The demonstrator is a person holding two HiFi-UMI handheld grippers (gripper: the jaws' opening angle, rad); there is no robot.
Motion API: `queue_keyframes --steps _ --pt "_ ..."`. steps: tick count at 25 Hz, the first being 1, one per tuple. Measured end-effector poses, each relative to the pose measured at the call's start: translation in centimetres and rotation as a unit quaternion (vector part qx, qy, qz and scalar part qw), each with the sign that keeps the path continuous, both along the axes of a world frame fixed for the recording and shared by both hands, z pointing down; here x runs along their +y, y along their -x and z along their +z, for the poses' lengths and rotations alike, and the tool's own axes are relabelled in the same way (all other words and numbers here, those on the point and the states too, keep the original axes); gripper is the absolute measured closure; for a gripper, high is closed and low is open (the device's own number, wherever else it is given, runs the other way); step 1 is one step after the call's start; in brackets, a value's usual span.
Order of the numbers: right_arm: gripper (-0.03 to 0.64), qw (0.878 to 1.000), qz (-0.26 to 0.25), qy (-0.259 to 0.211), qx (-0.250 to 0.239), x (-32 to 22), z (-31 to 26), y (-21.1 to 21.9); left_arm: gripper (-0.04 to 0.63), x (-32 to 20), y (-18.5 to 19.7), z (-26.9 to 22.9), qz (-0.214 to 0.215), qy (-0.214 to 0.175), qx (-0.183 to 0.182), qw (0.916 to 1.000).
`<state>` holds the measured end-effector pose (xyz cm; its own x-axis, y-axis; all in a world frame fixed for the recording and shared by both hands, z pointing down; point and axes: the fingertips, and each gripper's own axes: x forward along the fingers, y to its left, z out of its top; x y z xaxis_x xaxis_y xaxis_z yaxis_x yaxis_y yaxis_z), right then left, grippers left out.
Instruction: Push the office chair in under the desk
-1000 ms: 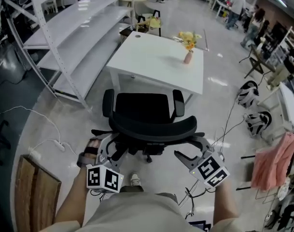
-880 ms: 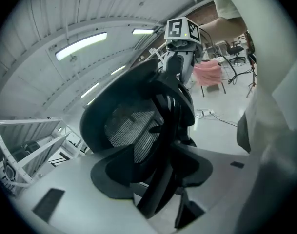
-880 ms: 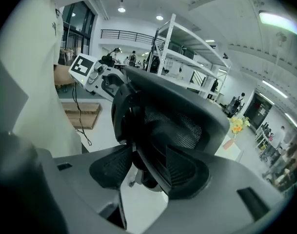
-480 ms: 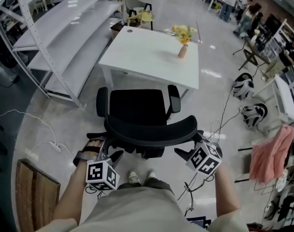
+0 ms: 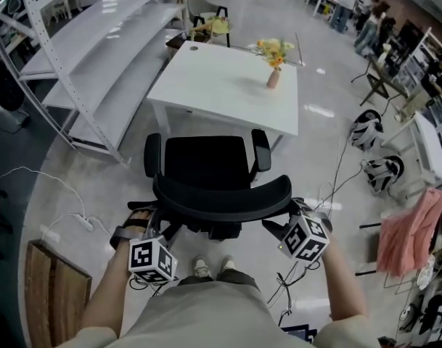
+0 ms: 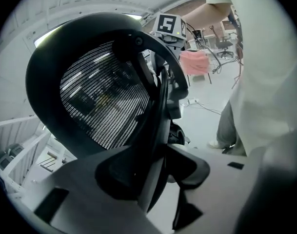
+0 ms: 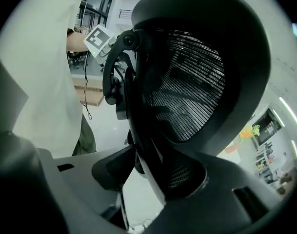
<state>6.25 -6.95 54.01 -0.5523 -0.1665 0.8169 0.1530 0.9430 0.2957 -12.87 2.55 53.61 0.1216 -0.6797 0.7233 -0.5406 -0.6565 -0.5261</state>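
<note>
A long white shelving rack (image 5: 97, 56) runs along the floor at 10 o'clock from the person. The white desk (image 5: 221, 85) stands at 12 o'clock, its top bare apart from a small pink vase of yellow flowers (image 5: 273, 78) towards its 2 o'clock corner.

The office chair (image 5: 206, 164) stands on the pale floor between the person and the desk. It faces the desk, with the front of its seat just short of the desk's near edge and not under the top. It is black all over, with a flat padded seat and an armrest at 9 o'clock (image 5: 153, 154) and another at 3 o'clock (image 5: 260, 149). Its backrest (image 5: 222, 194) curves like a wide bow. The gripper views show that backrest as a see-through mesh panel (image 6: 104, 101) in a thick, smooth dark frame.

The left gripper (image 5: 166, 227) is at 7 o'clock of the seat. Its jaws have just been closing and now clamp the left edge of the backrest frame, which passes between the pads (image 6: 160, 165). The right gripper (image 5: 275, 227), at 5 o'clock, has just been closing as well and grips the right edge of the frame (image 7: 138, 169).
</note>
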Motion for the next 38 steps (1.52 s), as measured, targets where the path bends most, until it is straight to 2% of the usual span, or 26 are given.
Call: queue_keyframes --steps 3,10,24,31,38 --pt "0.440 1.000 0.005 0.010 -0.006 0.1 0.1 -0.1 0.402 -0.2 0.0 0.0 0.001 -0.002 0.012 0.9999" --pt "0.460 0.999 -0.013 0.028 0.030 0.4 0.4 -0.2 0.397 -0.4 0.4 -0.1 0.005 0.017 0.030 0.9994" --pt "0.467 0.998 0.002 0.056 0.035 0.2 0.5 0.4 0.397 -1.5 1.5 -0.2 0.021 0.029 0.038 0.9986" --pt "0.463 0.999 0.010 0.035 0.018 -1.6 0.6 1.3 0.397 -3.6 2.4 -0.1 0.023 0.032 0.038 0.9985" --pt "0.465 0.999 0.019 0.042 0.018 -4.5 0.6 2.4 0.397 -7.1 3.8 0.1 0.030 0.026 0.029 0.9988"
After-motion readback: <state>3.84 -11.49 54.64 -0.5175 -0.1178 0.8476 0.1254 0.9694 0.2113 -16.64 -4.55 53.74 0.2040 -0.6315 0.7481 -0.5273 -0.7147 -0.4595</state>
